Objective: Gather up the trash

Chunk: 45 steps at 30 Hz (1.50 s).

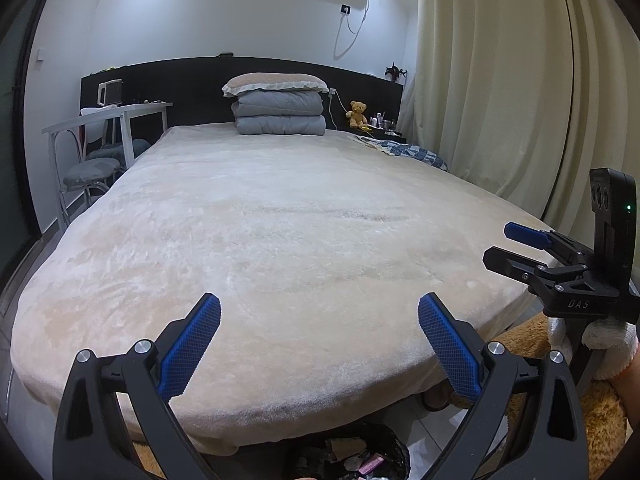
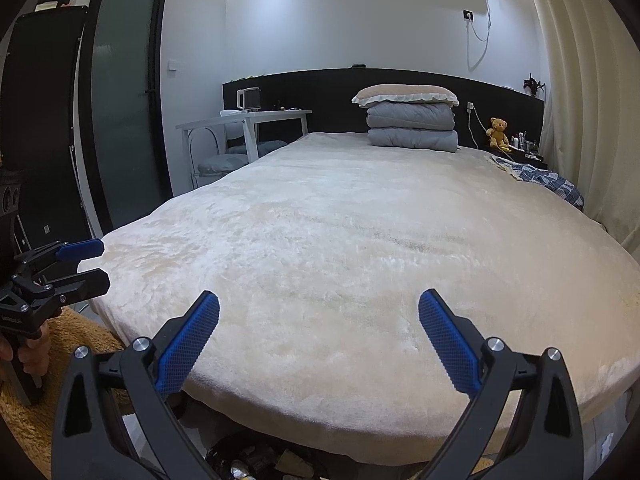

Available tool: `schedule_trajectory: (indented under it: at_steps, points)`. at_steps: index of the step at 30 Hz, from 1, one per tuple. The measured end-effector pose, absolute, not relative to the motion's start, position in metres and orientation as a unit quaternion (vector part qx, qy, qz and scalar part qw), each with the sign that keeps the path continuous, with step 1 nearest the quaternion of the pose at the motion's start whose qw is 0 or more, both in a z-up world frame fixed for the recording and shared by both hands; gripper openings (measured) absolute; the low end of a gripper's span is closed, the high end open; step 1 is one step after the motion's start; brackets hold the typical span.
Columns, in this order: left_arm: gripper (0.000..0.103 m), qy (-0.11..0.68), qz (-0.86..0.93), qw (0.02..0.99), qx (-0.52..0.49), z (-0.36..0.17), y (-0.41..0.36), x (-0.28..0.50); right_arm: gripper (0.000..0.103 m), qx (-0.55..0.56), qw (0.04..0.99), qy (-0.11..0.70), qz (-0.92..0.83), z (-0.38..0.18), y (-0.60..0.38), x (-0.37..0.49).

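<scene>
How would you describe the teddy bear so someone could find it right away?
Start at the big bed and follow its black headboard toward the cream curtain. Right of the folded grey quilts sits the teddy bear, the only golden-brown plush among small bottles.

A cream-covered bed bears folded grey quilts and a pillow.

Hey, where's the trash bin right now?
The trash bin sits on the floor at the foot of the bed, at the bottom edge of both wrist views, below and between the open tongs, partly tucked under the overhanging blanket.
</scene>
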<state>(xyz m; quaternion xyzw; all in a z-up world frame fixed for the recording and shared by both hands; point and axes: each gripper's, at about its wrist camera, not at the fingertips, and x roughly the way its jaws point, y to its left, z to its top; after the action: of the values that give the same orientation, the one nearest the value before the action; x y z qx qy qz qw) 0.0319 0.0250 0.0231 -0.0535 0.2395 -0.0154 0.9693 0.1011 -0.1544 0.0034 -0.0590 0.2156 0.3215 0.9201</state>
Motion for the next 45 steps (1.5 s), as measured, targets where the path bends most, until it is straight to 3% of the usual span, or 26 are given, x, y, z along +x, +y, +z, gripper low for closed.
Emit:
schedule_trajectory:
  at_steps: [45]
  points:
    - [0.096, 0.236, -0.017, 0.970, -0.055, 0.0227, 0.0260, 0.0286, 0.099, -0.062, 0.921, 0.219, 0.317, -0.0003, -0.1539, 0.1022]
